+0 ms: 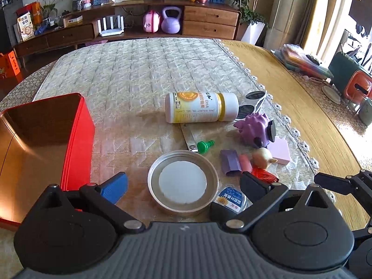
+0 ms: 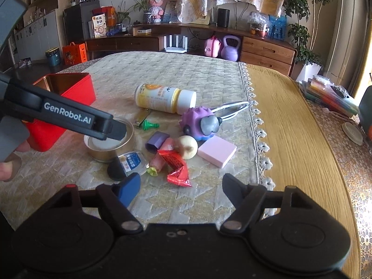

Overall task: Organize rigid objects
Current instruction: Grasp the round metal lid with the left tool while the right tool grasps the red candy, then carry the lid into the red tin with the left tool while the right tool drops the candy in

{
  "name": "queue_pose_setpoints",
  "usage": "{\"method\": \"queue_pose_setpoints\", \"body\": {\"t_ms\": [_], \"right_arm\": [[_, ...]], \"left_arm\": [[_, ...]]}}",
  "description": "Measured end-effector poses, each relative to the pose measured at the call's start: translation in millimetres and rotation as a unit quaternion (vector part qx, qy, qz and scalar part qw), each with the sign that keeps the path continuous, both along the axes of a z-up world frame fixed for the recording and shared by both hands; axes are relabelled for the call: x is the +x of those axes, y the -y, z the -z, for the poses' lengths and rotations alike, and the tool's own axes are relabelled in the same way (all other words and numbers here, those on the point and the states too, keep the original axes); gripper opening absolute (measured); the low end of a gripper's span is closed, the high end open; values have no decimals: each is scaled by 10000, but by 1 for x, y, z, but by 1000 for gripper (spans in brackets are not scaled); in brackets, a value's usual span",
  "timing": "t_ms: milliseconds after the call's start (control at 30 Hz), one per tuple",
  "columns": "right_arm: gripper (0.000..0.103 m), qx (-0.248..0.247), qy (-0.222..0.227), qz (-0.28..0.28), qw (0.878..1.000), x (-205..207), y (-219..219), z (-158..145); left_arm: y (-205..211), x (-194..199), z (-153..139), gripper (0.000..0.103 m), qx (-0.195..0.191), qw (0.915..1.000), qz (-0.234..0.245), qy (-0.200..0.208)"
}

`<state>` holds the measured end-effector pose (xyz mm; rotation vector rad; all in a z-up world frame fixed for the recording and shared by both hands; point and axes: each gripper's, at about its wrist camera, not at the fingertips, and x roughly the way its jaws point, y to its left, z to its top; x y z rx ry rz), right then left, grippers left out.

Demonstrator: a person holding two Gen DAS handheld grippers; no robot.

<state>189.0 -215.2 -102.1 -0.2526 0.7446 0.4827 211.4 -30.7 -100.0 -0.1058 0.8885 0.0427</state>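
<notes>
A round metal tin (image 1: 183, 183) with a white inside lies on the quilted cloth. My left gripper (image 1: 183, 186) is open and straddles it, with a gap at each pad. In the right wrist view one of the left gripper's fingers (image 2: 116, 131) hangs over that tin (image 2: 111, 148). My right gripper (image 2: 181, 190) is open with nothing between its fingers, just short of a red wrapper (image 2: 177, 169). A red box (image 1: 79, 139) stands open at the left. Nearby lie a white and yellow bottle (image 1: 202, 107), a purple spiky toy (image 1: 251, 130) and a pink block (image 2: 217, 151).
Around the tin lie a green piece (image 1: 204, 146), a small purple box (image 1: 230, 162), a pale round bulb (image 2: 188, 148), a small blue-labelled bottle (image 2: 130, 160) and sunglasses (image 1: 253, 103). The cloth's lace edge (image 2: 260, 134) runs along the right; books (image 2: 330, 95) lie beyond.
</notes>
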Motion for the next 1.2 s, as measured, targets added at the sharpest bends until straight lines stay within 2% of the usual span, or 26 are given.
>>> {"method": "queue_pose_setpoints", "body": {"t_ms": [167, 400, 467, 733, 867, 1200], "right_arm": [[57, -65, -63, -42, 10000, 14, -5, 8], [45, 95, -259, -32, 9996, 27, -7, 16], [38, 108, -284, -14, 9995, 30, -9, 17], [28, 165, -384, 32, 9991, 36, -11, 23], [24, 176, -407, 34, 9990, 36, -12, 23], [21, 255, -443, 233, 9984, 34, -11, 19]], "left_arm": [[3, 12, 13, 103, 73, 9999, -42, -117], [1, 22, 24, 102, 166, 9995, -166, -229], [1, 23, 27, 102, 186, 9993, -204, -248], [0, 22, 30, 95, 187, 9994, -204, -222], [3, 19, 28, 79, 176, 9996, -131, -203], [2, 16, 27, 77, 445, 9987, -78, -217]]}}
